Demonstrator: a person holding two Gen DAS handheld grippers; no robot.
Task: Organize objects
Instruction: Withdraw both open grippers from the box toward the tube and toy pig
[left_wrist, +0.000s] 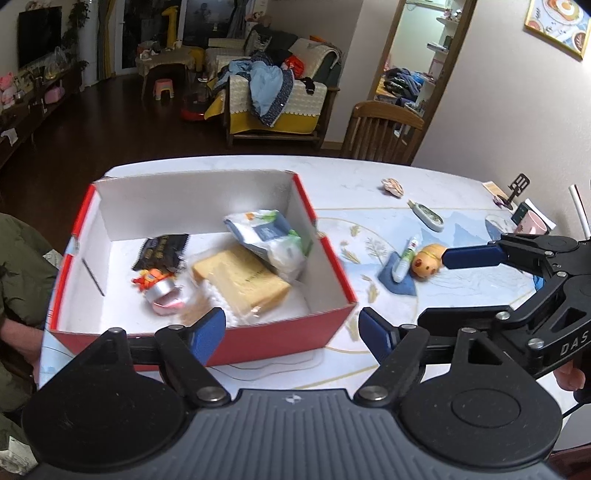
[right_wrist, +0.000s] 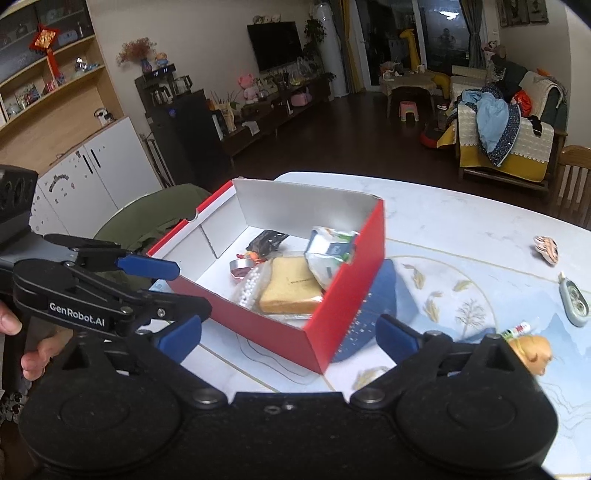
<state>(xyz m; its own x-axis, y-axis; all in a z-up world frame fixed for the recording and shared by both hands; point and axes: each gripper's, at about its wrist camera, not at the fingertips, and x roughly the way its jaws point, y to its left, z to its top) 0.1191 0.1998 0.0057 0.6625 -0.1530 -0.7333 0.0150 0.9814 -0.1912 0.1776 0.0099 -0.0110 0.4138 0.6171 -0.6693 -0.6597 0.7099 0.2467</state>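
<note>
table (left_wrist: 424, 184) holds red box (left_wrist: 280, 339) — contents perhaps snacks.

The box (left_wrist: 207, 258) sits on the table (left_wrist: 443, 177), holding packets (left_wrist: 266, 236); a toy (left_wrist: 426, 263) lies right of it.

White "GenRobot.AI" label on the left gripper's (right_wrist: 164, 291) black arm. Right gripper (left_wrist: 448, 286) body shows raised letters "DAS", cut off at the edge. Package print in the box (right_wrist: 347, 291) is probably unreadable.
</note>
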